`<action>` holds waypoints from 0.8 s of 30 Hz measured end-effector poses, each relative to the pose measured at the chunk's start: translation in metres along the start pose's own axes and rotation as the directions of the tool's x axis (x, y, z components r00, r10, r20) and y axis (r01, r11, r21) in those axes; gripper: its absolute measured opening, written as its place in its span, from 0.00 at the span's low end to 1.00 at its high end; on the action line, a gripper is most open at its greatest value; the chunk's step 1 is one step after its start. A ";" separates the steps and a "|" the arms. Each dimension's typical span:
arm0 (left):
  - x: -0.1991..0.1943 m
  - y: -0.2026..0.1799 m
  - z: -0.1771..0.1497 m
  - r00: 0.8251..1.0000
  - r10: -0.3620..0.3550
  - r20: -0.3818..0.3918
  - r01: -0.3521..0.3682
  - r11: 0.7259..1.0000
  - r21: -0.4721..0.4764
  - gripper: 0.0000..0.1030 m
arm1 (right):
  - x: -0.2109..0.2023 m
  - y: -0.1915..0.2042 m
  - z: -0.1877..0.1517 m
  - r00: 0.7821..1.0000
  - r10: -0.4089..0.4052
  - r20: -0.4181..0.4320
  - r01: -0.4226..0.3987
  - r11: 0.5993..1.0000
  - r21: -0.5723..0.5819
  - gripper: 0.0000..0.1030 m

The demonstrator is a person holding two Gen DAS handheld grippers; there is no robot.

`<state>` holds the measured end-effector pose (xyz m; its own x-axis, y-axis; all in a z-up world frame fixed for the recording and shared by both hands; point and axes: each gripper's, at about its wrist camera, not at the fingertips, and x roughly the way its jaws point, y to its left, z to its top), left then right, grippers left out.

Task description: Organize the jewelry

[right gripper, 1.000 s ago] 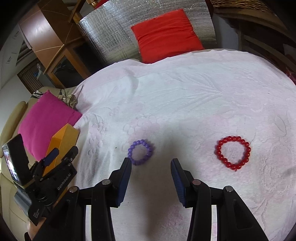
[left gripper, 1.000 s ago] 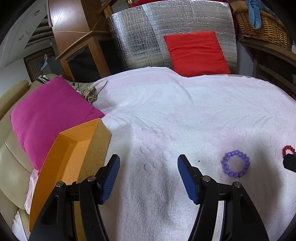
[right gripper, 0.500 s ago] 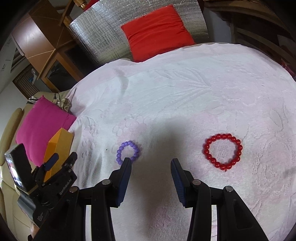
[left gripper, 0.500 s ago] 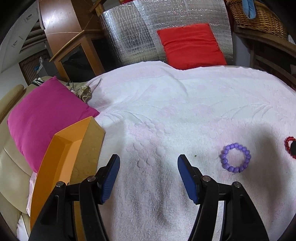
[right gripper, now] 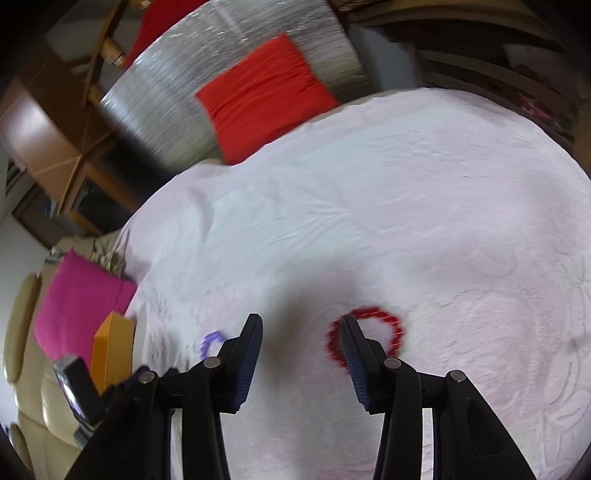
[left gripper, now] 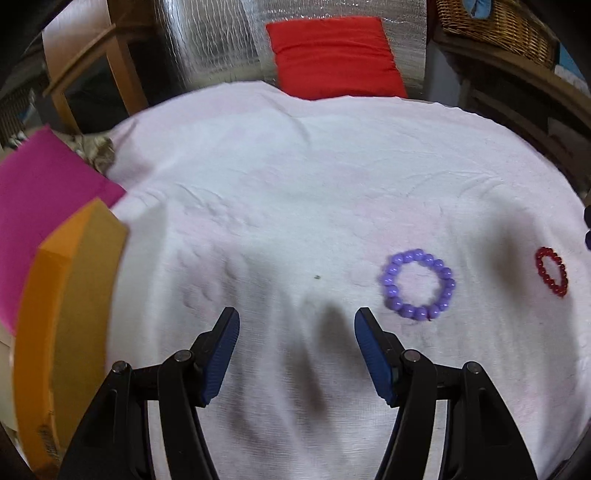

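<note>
A purple bead bracelet [left gripper: 418,285] lies flat on the white cloth, just right of and beyond my open, empty left gripper [left gripper: 296,325]. A red bead bracelet [left gripper: 552,271] lies farther right. In the right wrist view, my right gripper [right gripper: 301,328] is open and empty; its right finger overlaps the left edge of the red bracelet [right gripper: 388,325]. The purple bracelet [right gripper: 211,340] shows partly behind its left finger. An orange box [left gripper: 62,314] stands open at the left edge of the cloth.
A magenta cushion [left gripper: 40,199] lies behind the orange box. A red cushion [left gripper: 332,55] leans on a silver foil panel [left gripper: 221,40] at the back. A wicker basket [left gripper: 498,26] sits on wooden furniture at the back right. My left gripper's body [right gripper: 81,391] shows at lower left.
Both grippers have moved forward and down toward the bracelets. The purple bracelet is now closer to the left gripper and the red bracelet now sits at the right gripper's right finger. Both stay open.
</note>
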<state>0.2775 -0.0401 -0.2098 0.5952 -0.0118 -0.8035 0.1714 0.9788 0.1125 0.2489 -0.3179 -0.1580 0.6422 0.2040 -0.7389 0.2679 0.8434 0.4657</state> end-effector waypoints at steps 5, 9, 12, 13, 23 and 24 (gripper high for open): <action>0.009 -0.002 -0.001 1.000 -0.004 -0.029 0.004 1.000 -0.005 0.64 | 0.014 -0.020 0.003 0.997 -0.043 -0.062 0.047 0.996 0.072 0.47; 0.009 -0.007 0.000 0.999 -0.039 -0.011 0.039 0.999 0.003 0.64 | 0.024 -0.029 0.002 0.992 -0.085 -0.091 0.094 0.991 0.091 0.46; 0.008 -0.010 0.001 0.996 -0.084 -0.001 0.084 0.996 0.003 0.64 | 0.034 -0.038 0.001 0.987 -0.115 -0.114 0.127 0.986 0.112 0.44; 0.008 -0.012 0.001 0.996 -0.093 -0.002 0.093 0.996 0.002 0.64 | 0.038 -0.041 0.000 0.985 -0.116 -0.127 0.132 0.984 0.122 0.44; 0.018 -0.026 0.007 0.982 -0.184 0.037 0.182 0.983 0.034 0.64 | 0.047 -0.039 -0.003 0.984 -0.122 -0.129 0.139 0.982 0.130 0.39; 0.019 -0.029 0.009 0.980 -0.195 0.048 0.193 0.980 0.042 0.64 | 0.048 -0.038 -0.003 0.984 -0.122 -0.128 0.138 0.982 0.125 0.33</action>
<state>0.2907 -0.0702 -0.2231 0.5873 -0.2119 -0.7811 0.3156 0.9487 -0.0201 0.2678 -0.3387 -0.2125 0.5071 0.1612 -0.8467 0.4418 0.7948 0.4160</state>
